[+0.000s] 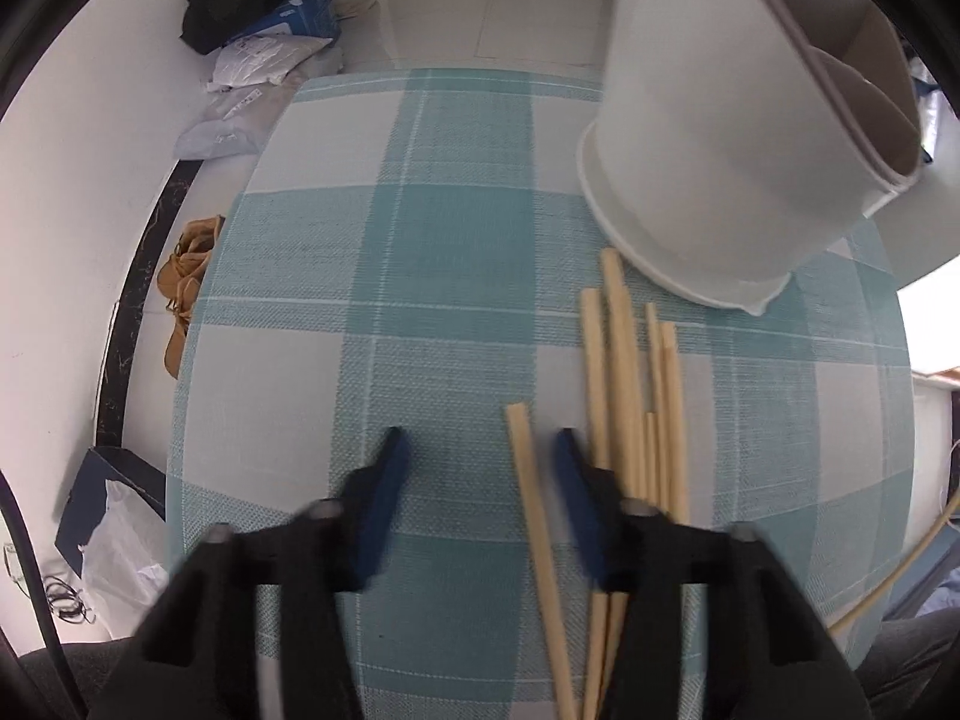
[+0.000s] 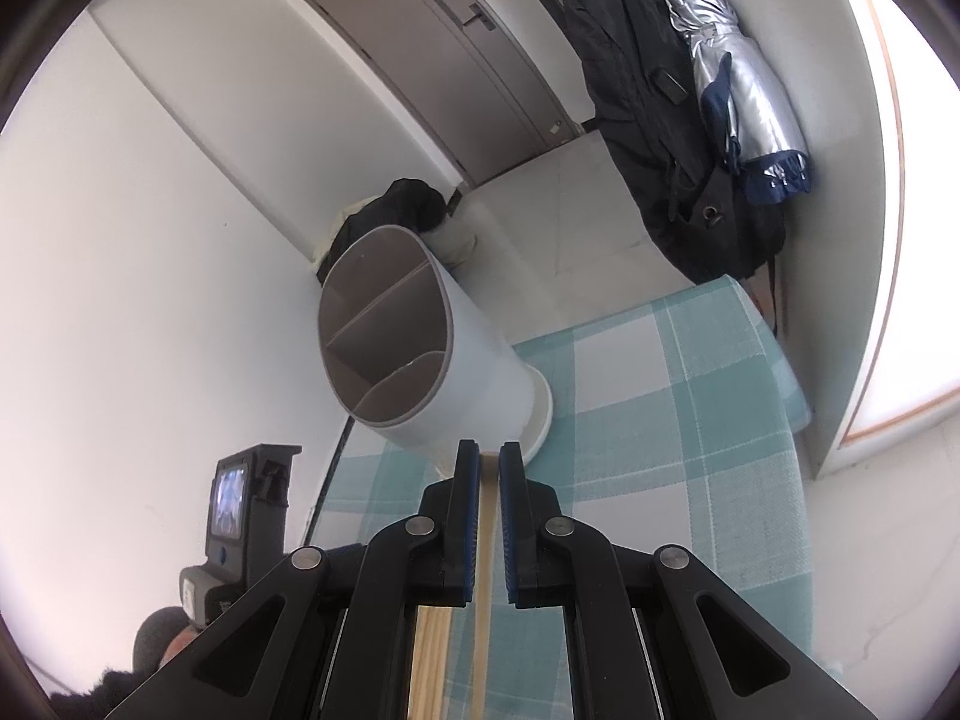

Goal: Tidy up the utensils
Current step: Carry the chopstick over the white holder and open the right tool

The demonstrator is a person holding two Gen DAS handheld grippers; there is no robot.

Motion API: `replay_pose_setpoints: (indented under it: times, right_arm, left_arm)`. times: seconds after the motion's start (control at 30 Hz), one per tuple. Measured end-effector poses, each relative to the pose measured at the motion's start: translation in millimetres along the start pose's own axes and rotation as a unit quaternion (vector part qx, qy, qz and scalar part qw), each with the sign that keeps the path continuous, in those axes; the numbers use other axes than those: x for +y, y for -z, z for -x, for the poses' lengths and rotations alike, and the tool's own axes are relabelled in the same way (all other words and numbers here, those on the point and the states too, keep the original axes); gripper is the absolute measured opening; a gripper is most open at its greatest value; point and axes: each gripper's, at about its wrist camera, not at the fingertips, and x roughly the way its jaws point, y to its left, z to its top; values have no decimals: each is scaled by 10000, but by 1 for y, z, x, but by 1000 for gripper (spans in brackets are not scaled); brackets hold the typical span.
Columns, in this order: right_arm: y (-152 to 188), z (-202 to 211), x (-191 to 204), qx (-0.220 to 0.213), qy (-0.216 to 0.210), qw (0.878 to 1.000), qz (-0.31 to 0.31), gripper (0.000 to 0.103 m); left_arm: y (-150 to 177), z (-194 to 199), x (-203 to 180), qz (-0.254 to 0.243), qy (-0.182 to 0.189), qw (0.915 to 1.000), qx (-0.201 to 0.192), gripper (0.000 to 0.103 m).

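Note:
Several pale wooden chopsticks (image 1: 624, 384) lie on the teal plaid tablecloth (image 1: 420, 276). My left gripper (image 1: 480, 450) is open just above the cloth, and one chopstick (image 1: 528, 480) lies between its fingers. A white divided utensil holder (image 1: 732, 138) stands behind the chopsticks at the right. In the right wrist view the holder (image 2: 420, 354) is ahead, its brown compartments facing me. My right gripper (image 2: 489, 462) is shut on a chopstick (image 2: 485, 546) that runs back between the pads.
Bags and papers (image 1: 258, 54) lie on the floor beyond the table, brown shoes (image 1: 186, 276) at its left. A dark coat (image 2: 660, 120) and a silver umbrella (image 2: 738, 90) hang on the right wall. The left gripper's camera unit (image 2: 240, 516) shows at lower left.

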Motion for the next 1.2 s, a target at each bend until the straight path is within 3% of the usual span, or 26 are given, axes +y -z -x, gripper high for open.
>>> replay_pose_setpoints:
  times: [0.03, 0.13, 0.3, 0.43, 0.53, 0.73, 1.03, 1.2]
  right_arm:
    - [0, 0, 1, -3, 15, 10000, 21, 6]
    - [1, 0, 5, -22, 29, 10000, 75, 6]
    - [6, 1, 21, -88, 98, 9991, 404, 6]
    - [13, 7, 40, -234, 64, 9963, 825, 6]
    - [19, 11, 55, -332, 118, 9931, 1123, 6]
    - [28, 18, 79, -596, 339, 9864, 1491, 6]
    - [35, 29, 109, -952, 422, 9758, 1924, 6]
    - [34, 29, 112, -975, 453, 9763, 1880, 6]
  left_arm:
    - [0, 1, -3, -50, 13, 10000, 39, 5]
    - [-1, 1, -6, -6, -18, 9999, 137, 3]
    - [-4, 12, 8, 244, 329, 9990, -182, 3]
    - [2, 46, 20, 467, 786, 9917, -900, 3]
    - [16, 83, 26, 474, 1019, 9794, -1678, 3]
    - [31, 129, 27, 282, 1297, 9624, -2369, 2]
    - [22, 143, 21, -320, 1319, 9587, -2498, 2]
    - [24, 150, 22, -467, 1401, 9591, -2414, 2]
